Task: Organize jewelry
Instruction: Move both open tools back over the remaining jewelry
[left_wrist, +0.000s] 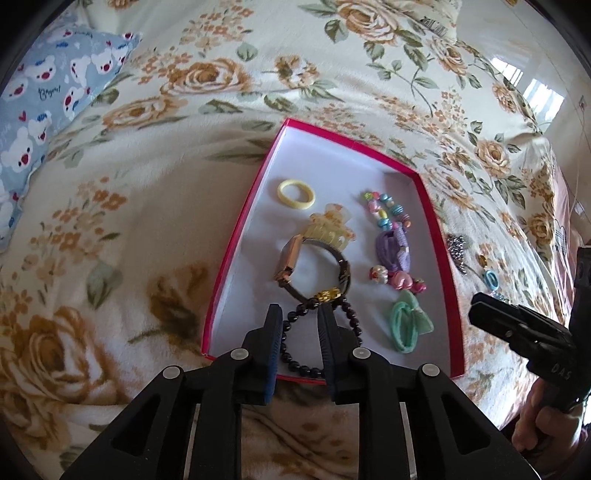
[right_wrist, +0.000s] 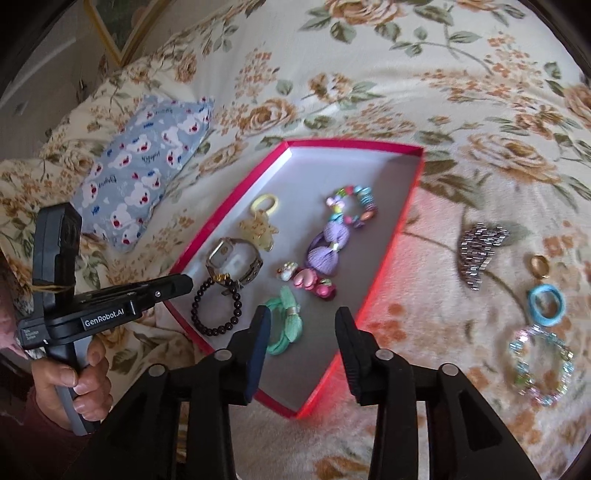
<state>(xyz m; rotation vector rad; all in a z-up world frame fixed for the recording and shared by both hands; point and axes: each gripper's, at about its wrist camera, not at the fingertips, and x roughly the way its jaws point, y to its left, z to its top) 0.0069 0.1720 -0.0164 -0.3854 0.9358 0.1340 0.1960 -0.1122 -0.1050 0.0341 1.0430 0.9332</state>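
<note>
A pink-rimmed box (left_wrist: 314, 155) (right_wrist: 332, 162) lies on the floral bedspread. A watch (left_wrist: 295, 262), a yellow claw clip (left_wrist: 328, 229), a colourful bead bracelet (left_wrist: 386, 210), a purple scrunchie (left_wrist: 391, 247) and a green hair tie (left_wrist: 408, 325) (right_wrist: 284, 325) are in it. A black bead bracelet (left_wrist: 354, 323) (right_wrist: 195, 312) rests flat in the box's near corner. My left gripper (left_wrist: 300, 314) (right_wrist: 186, 282) stands over it, jaws slightly apart and not pressing the beads. My right gripper (right_wrist: 303, 314) (left_wrist: 480, 306) is open with nothing in it, just right of the green tie.
On the blanket right of the box lie a silver sparkly clip (right_wrist: 480, 254), a gold ring (right_wrist: 540, 266), a blue hair tie (right_wrist: 546, 304) and a crystal bead bracelet (right_wrist: 541, 365). A blue bear-print pillow (left_wrist: 55, 92) sits far left. A person's hand (right_wrist: 74, 380) holds the left gripper.
</note>
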